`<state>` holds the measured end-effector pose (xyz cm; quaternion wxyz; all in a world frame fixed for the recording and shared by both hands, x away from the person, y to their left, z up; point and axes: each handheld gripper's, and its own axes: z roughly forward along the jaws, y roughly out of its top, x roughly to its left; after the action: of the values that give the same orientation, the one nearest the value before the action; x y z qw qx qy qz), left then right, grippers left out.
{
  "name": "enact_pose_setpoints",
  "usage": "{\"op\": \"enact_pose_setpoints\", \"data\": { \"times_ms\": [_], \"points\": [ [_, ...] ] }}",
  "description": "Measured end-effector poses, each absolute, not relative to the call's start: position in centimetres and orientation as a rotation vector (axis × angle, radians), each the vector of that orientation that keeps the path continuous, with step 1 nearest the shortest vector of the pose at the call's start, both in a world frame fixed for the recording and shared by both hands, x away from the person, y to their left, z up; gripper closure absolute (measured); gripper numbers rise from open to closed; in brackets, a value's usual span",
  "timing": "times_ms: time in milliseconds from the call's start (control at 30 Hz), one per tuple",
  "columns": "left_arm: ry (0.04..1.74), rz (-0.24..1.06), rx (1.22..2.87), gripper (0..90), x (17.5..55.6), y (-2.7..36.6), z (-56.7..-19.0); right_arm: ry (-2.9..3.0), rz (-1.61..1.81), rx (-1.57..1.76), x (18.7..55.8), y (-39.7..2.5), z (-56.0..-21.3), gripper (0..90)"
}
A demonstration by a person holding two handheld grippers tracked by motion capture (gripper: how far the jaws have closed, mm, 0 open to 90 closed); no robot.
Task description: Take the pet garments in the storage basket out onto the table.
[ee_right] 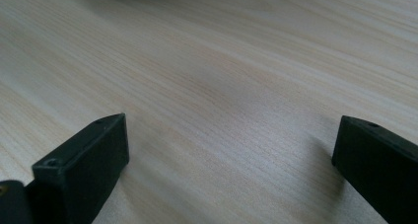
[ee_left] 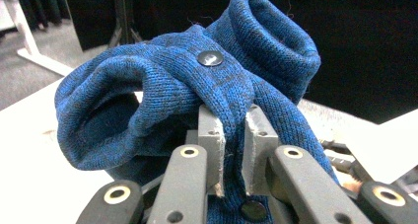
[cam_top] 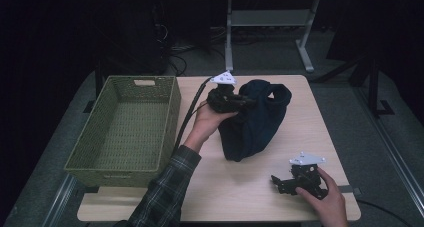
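A dark blue knitted garment [cam_top: 255,118] with black buttons lies bunched on the middle of the wooden table [cam_top: 300,137]. My left gripper [cam_top: 239,101] is at the garment's upper left edge, shut on a fold of the knit [ee_left: 231,93]; the fabric is pinched between its pads [ee_left: 212,135] and drapes over them. A black button [ee_left: 210,58] sits just above the pinch. My right gripper [cam_top: 280,181] rests low near the table's front right, jaws wide open with bare wood [ee_right: 222,100] between them.
A green woven basket [cam_top: 170,112] stands on the table's left side, with nothing visible inside. Beyond the table's far edge are the white legs of another table [cam_top: 229,42] and cables on a grey floor.
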<state>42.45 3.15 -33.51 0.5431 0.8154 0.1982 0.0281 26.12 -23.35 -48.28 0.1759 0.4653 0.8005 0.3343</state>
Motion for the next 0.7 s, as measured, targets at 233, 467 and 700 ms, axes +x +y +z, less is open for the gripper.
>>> {"op": "enact_pose_setpoints", "data": {
  "times_ms": [233,467,700],
  "points": [
    [0.491,0.039,1.994,80.5,43.0,1.1,-36.8,2.268,0.945,1.317,26.1,-23.4,-48.3,0.4],
    [0.506,0.025,2.052,79.4,43.3,-0.5,-39.5,2.268,0.945,1.320,26.1,-23.3,-48.3,0.5],
    [0.527,0.010,2.098,62.7,43.4,-1.2,-41.4,2.268,0.945,1.315,26.1,-23.4,-48.3,0.5]
  ]
}}
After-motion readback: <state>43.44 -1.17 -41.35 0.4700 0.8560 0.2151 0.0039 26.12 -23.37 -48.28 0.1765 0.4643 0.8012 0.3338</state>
